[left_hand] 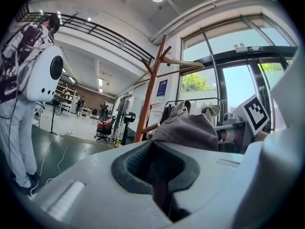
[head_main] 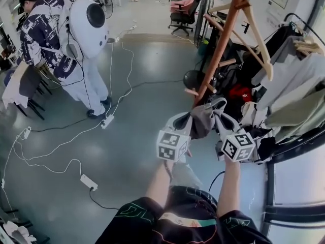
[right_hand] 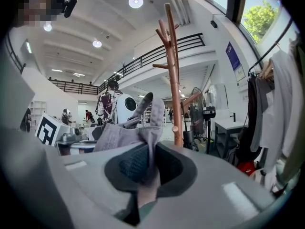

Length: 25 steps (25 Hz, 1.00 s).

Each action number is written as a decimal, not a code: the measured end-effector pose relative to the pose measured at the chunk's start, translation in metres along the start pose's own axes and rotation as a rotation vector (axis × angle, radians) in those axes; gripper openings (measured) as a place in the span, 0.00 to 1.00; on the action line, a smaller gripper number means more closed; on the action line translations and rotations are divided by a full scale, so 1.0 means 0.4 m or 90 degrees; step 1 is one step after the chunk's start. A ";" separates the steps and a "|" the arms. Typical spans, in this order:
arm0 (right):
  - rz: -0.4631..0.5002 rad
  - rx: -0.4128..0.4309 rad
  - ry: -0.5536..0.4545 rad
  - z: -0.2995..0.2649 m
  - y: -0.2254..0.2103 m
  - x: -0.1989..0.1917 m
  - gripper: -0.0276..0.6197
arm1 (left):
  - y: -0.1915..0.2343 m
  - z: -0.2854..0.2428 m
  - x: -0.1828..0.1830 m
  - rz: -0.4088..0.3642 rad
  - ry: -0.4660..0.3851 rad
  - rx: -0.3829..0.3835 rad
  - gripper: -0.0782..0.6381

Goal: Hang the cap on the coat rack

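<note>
In the head view the tips of both tongs vanish under crumpled fabric, and the coat rack (head_main: 223, 39) is cut off at the top. Both forearms reach forward side by side. The left tongs (head_main: 189, 120) and right tongs (head_main: 219, 117) each pinch the grey cap (head_main: 204, 120), which is stretched crosswise between them, close before the rack's pole. Its brim cannot be made out.

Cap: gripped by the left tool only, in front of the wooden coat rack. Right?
Not quite: both tools grip it. The right gripper view shows the cap pinched in the right tool too. The left tool also holds it, in front of the coat rack.
</note>
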State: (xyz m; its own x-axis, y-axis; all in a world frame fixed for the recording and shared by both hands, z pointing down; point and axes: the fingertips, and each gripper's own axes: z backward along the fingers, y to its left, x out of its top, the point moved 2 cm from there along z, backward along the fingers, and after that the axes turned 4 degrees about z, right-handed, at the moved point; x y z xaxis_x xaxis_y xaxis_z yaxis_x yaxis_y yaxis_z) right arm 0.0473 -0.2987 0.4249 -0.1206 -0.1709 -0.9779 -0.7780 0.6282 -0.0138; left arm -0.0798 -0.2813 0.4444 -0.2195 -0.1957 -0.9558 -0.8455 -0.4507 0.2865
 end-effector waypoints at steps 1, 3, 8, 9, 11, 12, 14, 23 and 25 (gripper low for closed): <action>-0.001 0.001 0.002 -0.007 -0.006 -0.004 0.10 | 0.004 -0.007 -0.004 0.002 0.002 0.001 0.13; -0.006 0.002 0.005 -0.024 -0.013 -0.011 0.10 | 0.017 -0.017 -0.012 0.007 0.008 0.004 0.13; -0.014 0.000 0.013 -0.056 -0.034 -0.023 0.10 | 0.036 -0.057 -0.020 0.014 0.017 -0.001 0.13; -0.015 -0.002 0.015 -0.057 -0.041 -0.027 0.10 | 0.039 -0.066 -0.024 0.017 0.019 -0.002 0.13; -0.017 -0.007 0.020 -0.062 -0.062 -0.037 0.10 | 0.045 -0.086 -0.035 0.020 0.026 -0.005 0.13; -0.019 -0.009 0.023 -0.068 -0.073 -0.043 0.10 | 0.049 -0.099 -0.041 0.021 0.030 -0.005 0.13; -0.023 -0.010 0.030 -0.083 -0.094 -0.060 0.10 | 0.057 -0.125 -0.055 0.023 0.039 -0.006 0.13; -0.057 0.012 0.051 -0.181 -0.148 -0.086 0.10 | 0.122 -0.202 -0.073 0.037 0.064 0.012 0.13; -0.061 0.016 0.059 -0.200 -0.153 -0.096 0.10 | 0.137 -0.212 -0.083 0.043 0.069 0.016 0.13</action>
State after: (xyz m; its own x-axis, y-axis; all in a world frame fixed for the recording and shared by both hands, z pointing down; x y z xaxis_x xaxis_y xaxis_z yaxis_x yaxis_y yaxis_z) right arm 0.0502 -0.3912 0.4800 -0.1045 -0.2998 -0.9483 -0.7734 0.6239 -0.1120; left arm -0.0775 -0.3735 0.4974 -0.2230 -0.3183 -0.9214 -0.8433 -0.4111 0.3461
